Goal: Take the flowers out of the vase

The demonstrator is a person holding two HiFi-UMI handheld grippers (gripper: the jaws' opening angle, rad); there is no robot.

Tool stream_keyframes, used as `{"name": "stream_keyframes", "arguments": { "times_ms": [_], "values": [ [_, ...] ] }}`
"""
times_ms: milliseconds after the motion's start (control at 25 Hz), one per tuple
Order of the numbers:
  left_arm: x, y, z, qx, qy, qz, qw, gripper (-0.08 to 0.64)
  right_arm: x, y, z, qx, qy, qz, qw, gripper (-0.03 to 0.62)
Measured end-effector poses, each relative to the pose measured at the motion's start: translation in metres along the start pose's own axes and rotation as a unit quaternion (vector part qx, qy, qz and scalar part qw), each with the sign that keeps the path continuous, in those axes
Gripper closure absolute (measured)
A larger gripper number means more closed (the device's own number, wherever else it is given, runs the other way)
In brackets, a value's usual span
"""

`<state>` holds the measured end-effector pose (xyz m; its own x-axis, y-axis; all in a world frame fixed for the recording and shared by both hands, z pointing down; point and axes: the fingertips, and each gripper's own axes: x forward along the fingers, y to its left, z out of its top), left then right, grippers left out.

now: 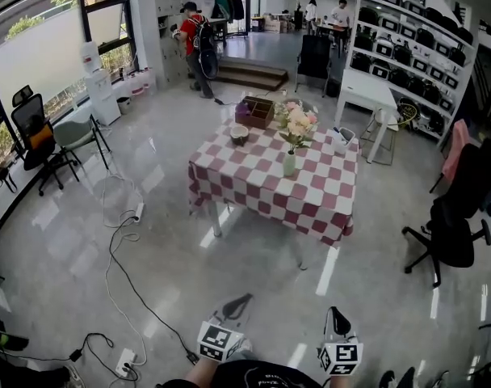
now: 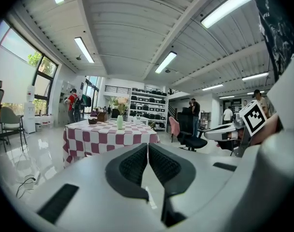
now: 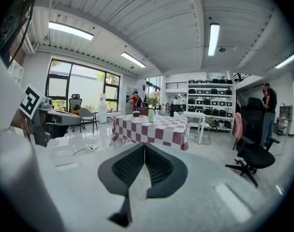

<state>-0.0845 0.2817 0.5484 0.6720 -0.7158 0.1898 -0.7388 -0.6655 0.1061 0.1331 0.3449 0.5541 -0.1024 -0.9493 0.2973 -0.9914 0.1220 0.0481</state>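
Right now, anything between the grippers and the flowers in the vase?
Nothing visible. Bare floor runs from the left gripper and right gripper to the checkered table, where the flowers stand in the vase. The floor cable lies off to the left.

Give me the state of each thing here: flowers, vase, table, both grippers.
flowers: in the vase, not yet taken out
vase: upright on the table
table: covered by a checked cloth
left gripper: shut, empty
right gripper: shut, empty
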Motion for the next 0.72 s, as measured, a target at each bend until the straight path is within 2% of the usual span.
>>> {"name": "stream_keyframes", "arguments": {
  "times_ms": [240,440,720],
  "values": [
    [0.011,0.031,0.01,0.004,-0.004,-0.013,0.9999,0.54,0.026,0.012,0.009,0.014,-0.005,-0.015,1.0,0.584],
    [0.015,0.053,0.008,0.004,0.0,-0.026,0.9997,0.54,0.038,0.023,0.015,0.048,-0.011,-0.023,0.999,0.584],
    [0.016,0.066,0.014,0.003,0.0,-0.029,0.9996,0.54,0.045,0.032,0.019,0.052,-0.011,-0.03,0.998,0.584]
  ]
}}
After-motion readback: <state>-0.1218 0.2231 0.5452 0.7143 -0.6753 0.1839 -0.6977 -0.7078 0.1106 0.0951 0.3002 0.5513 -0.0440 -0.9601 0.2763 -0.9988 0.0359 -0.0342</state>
